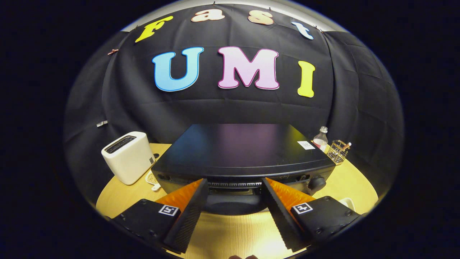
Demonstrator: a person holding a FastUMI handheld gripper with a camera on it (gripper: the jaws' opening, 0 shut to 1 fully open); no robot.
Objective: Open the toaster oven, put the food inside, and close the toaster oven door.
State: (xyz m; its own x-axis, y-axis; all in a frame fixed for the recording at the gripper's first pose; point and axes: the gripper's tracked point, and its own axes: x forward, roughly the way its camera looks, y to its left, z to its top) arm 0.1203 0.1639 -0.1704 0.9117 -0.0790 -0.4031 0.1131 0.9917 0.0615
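Tongs (235, 185), spread wide and empty, flank the black boxy metal toaster oven (240, 154) door's top edge (handle there, probably): close squarely before pulling down.

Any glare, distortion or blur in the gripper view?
Gripper view: soft purplish-blue sheen on the toaster oven top, from the lit wall; fisheye bends the table edge into a curve; the open hand-held gripper throws a dark shadow under the oven's front; focus is sharp throughout, including the white toaster.
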